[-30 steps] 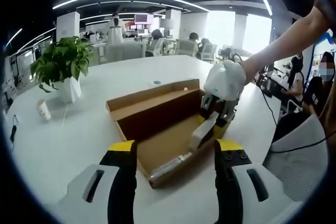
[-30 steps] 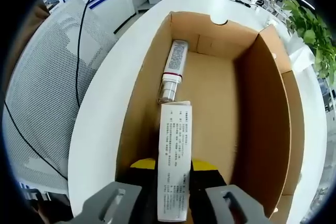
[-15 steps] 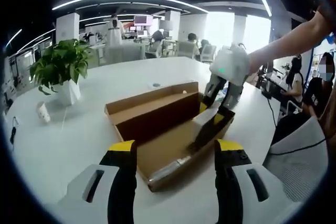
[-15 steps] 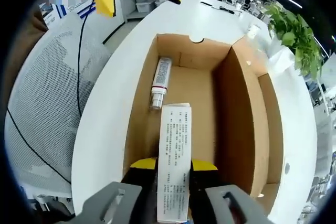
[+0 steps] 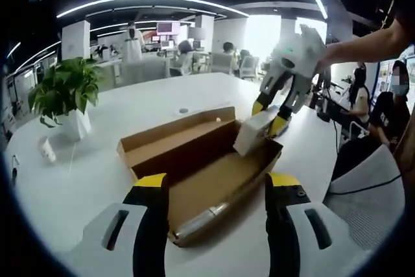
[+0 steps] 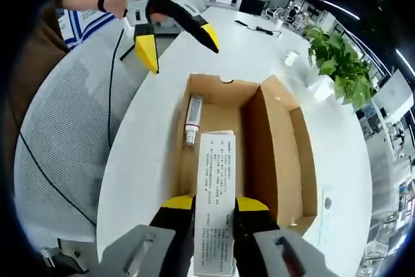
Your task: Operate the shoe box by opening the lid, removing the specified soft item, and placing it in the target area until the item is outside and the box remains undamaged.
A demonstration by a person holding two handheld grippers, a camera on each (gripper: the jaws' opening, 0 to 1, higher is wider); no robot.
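An open brown shoe box (image 5: 194, 167) lies on the white table (image 5: 97, 180), its lid folded back on the far side. A silver-and-white tube (image 5: 198, 218) rests inside along the near wall. My right gripper (image 5: 269, 116) comes in from the right, shut on a white printed packet (image 5: 251, 133) held above the box's right end. My left gripper (image 5: 217, 189) stands open in front of the box with nothing between its jaws. In the right gripper view, my right gripper (image 6: 214, 202) clamps the packet (image 6: 217, 180) high over the box (image 6: 279, 154) and tube (image 6: 192, 118). The left gripper (image 6: 177, 43) hangs open beyond.
A potted plant (image 5: 61, 92) and a small cup (image 5: 45, 149) stand at the table's left. A grey mesh chair (image 6: 65, 160) sits by the table edge beside the box. People sit at desks on the right (image 5: 389, 108). A black cable (image 6: 259, 29) lies far across the table.
My right gripper has risen with the packet, lifting it from inside the box to above its rim. The left gripper stays open and has shifted only slightly.
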